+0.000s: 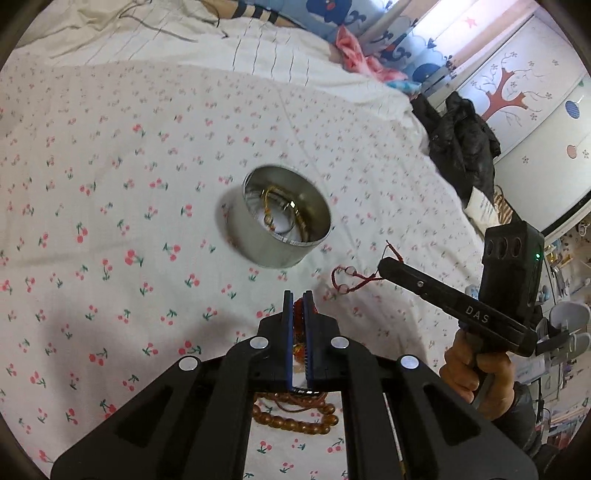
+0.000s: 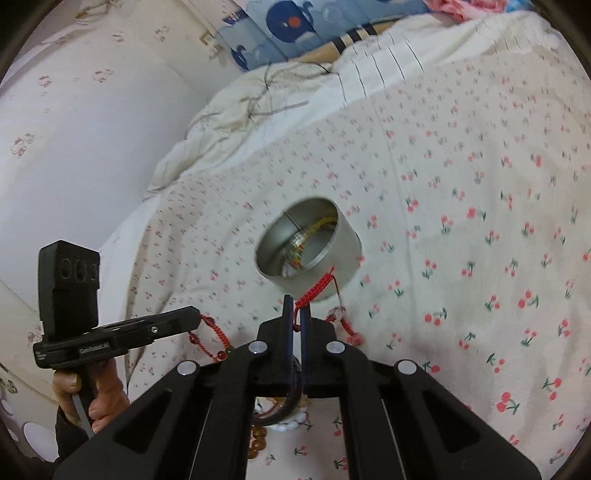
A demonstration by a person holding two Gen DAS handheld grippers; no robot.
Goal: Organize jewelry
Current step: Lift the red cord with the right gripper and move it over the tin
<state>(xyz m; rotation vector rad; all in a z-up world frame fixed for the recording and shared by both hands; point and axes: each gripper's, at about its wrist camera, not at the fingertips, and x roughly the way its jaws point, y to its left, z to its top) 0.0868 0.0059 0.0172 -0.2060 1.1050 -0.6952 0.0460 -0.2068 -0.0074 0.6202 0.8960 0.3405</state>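
A round metal tin [image 1: 286,214] [image 2: 308,240] stands open on the cherry-print bedsheet [image 1: 110,184], with gold and clear jewelry lying inside. My left gripper [image 1: 298,295] [image 2: 197,315] hovers just in front of the tin, shut on a red cord bracelet with red beads [image 2: 210,339]. To its right, my right gripper [image 2: 296,308] [image 1: 382,264] is shut on a red braided cord bracelet with clear beads [image 2: 317,290] [image 1: 345,280], which dangles above the sheet. Under the grippers lie a brown bead bracelet [image 1: 295,417], a white bead bracelet [image 2: 291,424] and a dark bangle [image 2: 284,406].
A crumpled white duvet [image 2: 258,99] and a blue whale-print pillow [image 2: 291,22] lie at the head of the bed. A black jacket [image 1: 461,140] hangs over the bed's right edge by a painted wardrobe [image 1: 517,92]. A hand [image 1: 476,369] grips each handle.
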